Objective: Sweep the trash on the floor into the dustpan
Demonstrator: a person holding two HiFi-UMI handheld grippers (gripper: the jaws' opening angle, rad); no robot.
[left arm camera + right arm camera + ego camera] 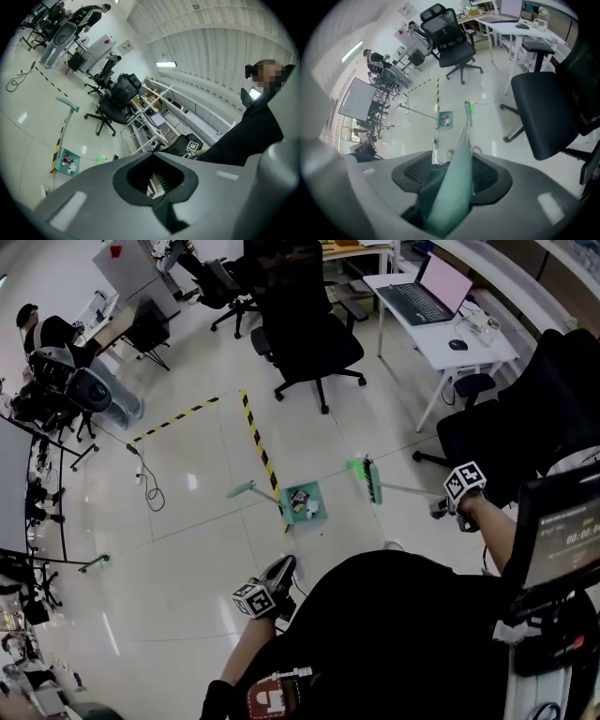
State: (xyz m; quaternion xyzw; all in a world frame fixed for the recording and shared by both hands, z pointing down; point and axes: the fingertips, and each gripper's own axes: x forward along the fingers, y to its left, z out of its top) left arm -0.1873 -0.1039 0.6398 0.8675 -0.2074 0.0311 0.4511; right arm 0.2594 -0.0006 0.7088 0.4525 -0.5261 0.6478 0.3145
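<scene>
A teal dustpan (302,503) stands on the white floor with small bits of trash (309,507) inside it; its long handle (242,489) leans away to the left. The same dustpan (65,162) shows far off in the left gripper view, and small in the right gripper view (445,118). My right gripper (459,498) (452,183) is shut on the green broom's handle (461,154). The broom head (370,480) hovers just right of the dustpan. My left gripper (258,596) (157,180) is near my body, shut, with nothing in it.
Black-and-yellow floor tape (258,442) runs up to the dustpan. A black office chair (314,343) stands beyond it, another (511,427) at the right by my right gripper. A white desk (441,338) with a laptop is at the back right. A cable (150,488) lies at the left.
</scene>
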